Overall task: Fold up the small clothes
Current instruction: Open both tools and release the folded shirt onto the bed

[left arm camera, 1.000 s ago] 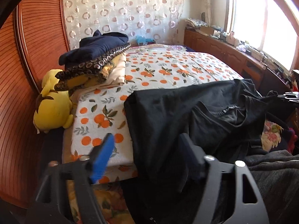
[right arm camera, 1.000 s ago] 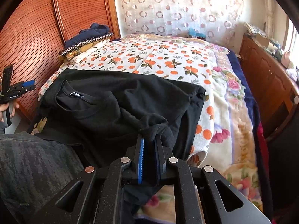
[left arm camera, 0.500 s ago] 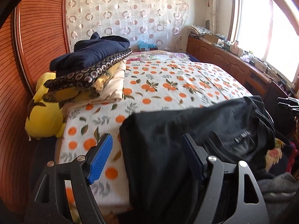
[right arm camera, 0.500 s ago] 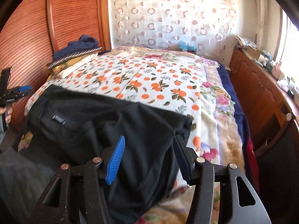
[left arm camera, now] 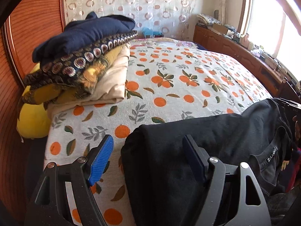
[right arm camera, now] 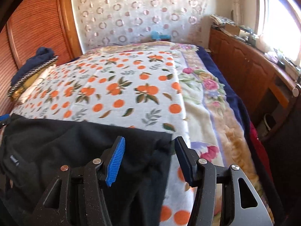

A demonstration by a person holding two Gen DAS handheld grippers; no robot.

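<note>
The black shirt [left arm camera: 197,150] lies limp across the near edge of the bed [left arm camera: 169,86], both the left gripper [left arm camera: 148,158] and right gripper [right arm camera: 148,158] gaping empty over its corners, the right one's jaws having just opened; soft, light cloth, best pinched at a corner or hem.

- My left gripper [left arm camera: 147,158]: matte black frame, silver screws, ribbed blue pads.
- My right gripper [right arm camera: 148,156]: same black frame, silver screws, blue pads.
</note>
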